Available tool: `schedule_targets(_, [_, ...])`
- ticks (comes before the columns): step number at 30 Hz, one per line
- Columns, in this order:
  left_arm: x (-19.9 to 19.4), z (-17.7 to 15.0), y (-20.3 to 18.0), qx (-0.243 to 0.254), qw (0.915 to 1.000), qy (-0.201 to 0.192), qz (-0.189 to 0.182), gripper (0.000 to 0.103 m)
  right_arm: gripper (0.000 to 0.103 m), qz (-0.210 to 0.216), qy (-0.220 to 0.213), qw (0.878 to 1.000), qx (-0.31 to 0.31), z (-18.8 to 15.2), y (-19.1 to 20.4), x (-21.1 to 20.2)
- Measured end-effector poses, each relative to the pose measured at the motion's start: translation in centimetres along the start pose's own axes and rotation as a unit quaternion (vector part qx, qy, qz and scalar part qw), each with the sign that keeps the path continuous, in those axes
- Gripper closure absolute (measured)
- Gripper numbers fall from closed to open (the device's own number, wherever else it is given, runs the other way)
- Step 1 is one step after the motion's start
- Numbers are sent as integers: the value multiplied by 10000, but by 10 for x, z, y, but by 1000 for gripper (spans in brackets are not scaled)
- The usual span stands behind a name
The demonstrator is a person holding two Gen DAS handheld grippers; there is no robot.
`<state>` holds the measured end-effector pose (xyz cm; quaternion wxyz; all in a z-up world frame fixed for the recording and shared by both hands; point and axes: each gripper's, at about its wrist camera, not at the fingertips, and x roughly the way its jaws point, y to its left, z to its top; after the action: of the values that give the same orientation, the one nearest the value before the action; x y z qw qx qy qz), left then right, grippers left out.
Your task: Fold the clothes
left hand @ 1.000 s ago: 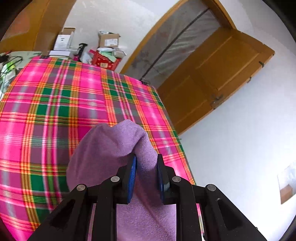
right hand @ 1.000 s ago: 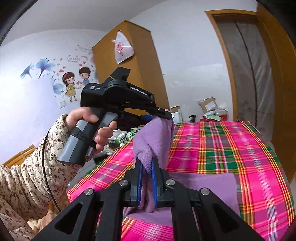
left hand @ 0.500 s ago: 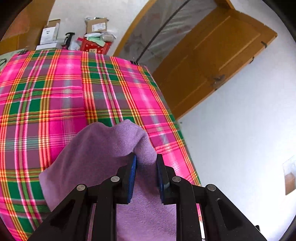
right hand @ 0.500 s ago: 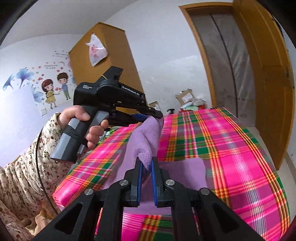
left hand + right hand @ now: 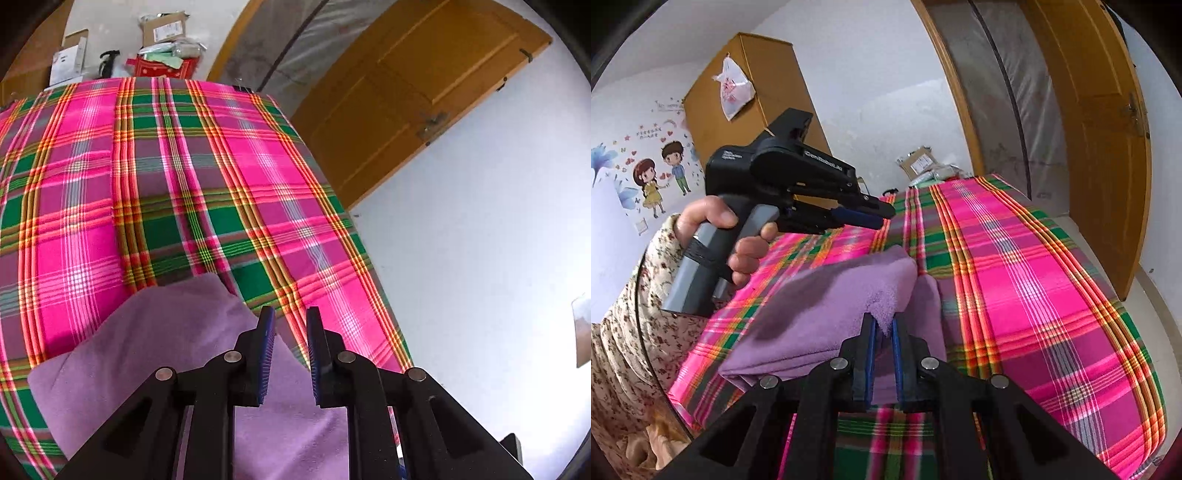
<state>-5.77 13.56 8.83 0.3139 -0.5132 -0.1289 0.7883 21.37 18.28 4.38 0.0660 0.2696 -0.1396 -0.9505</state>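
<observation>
A purple cloth lies folded over on the pink plaid bed sheet. My left gripper hovers just above the fold's far edge; its jaws are closing with nothing between them. In the right wrist view, the left gripper, held by a hand in a floral sleeve, hangs clear above the purple cloth. My right gripper is shut on the cloth's near corner, low over the sheet.
Cardboard boxes are piled beyond the bed's far end. A wooden door stands open to the right, past the bed's edge. A tall wooden wardrobe with a hanging bag stands at the back left.
The left gripper has let go of the cloth, which dropped onto the bed as a fold. Both grippers have come down and forward. The right one still holds its corner.
</observation>
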Motion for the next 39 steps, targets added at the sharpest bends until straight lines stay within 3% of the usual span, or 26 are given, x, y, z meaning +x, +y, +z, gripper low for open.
schedule_targets(8, [-10, -17, 25, -167, 9999, 5, 33, 87, 94, -48, 475, 9986, 231, -19, -22, 15])
schedule_targets(19, [-68, -88, 84, -745, 9963, -421, -24, 87, 92, -39, 678, 9973, 274, -20, -39, 6])
schedule_targets(22, [-80, -115, 101, -913, 9947, -469, -58, 87, 89, 111, 611, 9977, 253, -9, -41, 7])
schedule_targets(27, [-86, -150, 113, -987, 9936, -478, -256, 87, 71, 323, 592, 9971, 365, 13, -45, 20])
schedule_targets(29, [-87, -156, 117, -1029, 9928, -519, -320, 87, 70, 499, 623, 9952, 570, 21, -52, 29])
schedule_targets(32, [-86, -164, 121, -1068, 9922, -508, -381, 87, 65, 855, 866, 9892, 818, 30, -60, 48])
schedule_targets(35, [-87, -170, 122, -1064, 9922, -490, -432, 87, 63, 815, 1209, 9857, 847, 33, -64, 72])
schedule_targets(39, [-82, -176, 123, -1059, 9921, -455, -496, 84, 62, 1225, 1645, 9751, 845, 32, -59, 97])
